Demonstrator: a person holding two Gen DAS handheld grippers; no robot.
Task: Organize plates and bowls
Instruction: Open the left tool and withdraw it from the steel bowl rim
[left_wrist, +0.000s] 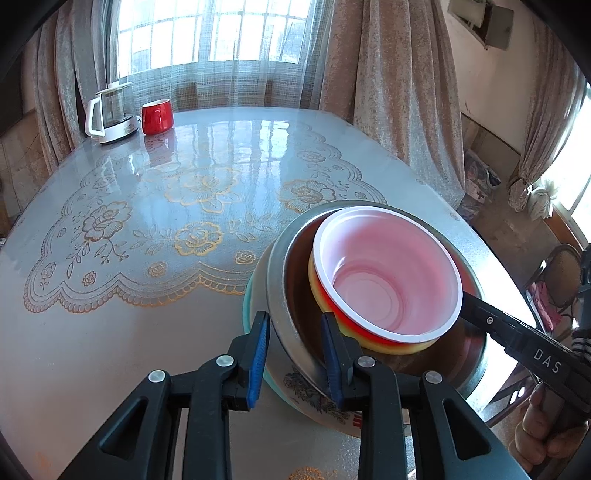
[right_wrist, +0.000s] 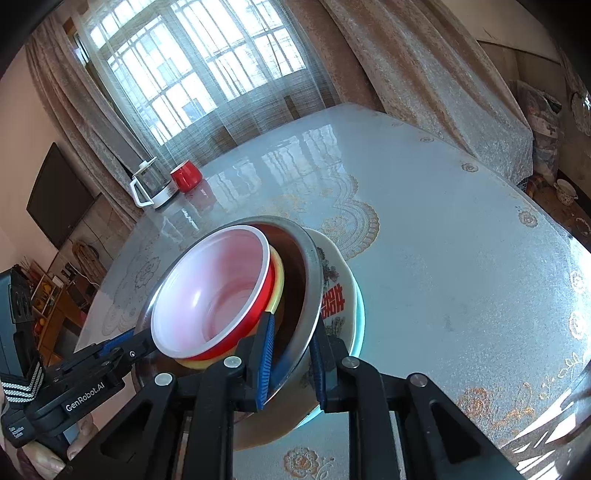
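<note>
A stack stands near the table's front right edge. At the bottom lies a flowered plate (left_wrist: 314, 400) (right_wrist: 334, 295) with a teal rim. A steel bowl (left_wrist: 275, 295) (right_wrist: 314, 273) sits on it. A yellow bowl (left_wrist: 402, 347) (right_wrist: 279, 284) and a red bowl (left_wrist: 388, 280) (right_wrist: 218, 291) with a white inside are nested in that. My left gripper (left_wrist: 295, 354) (right_wrist: 122, 339) straddles the steel bowl's near rim, its pads slightly apart from the wall. My right gripper (right_wrist: 291, 363) (left_wrist: 469, 301) is shut on the steel bowl's rim, one pad inside and one between bowl and plate.
At the table's far left stand a glass kettle (left_wrist: 110, 110) (right_wrist: 153, 184) and a red mug (left_wrist: 157, 116) (right_wrist: 186, 175). Curtains and a window lie behind the table. A chair (left_wrist: 554, 284) stands past the right edge. A flowered cloth (left_wrist: 147, 229) covers the table.
</note>
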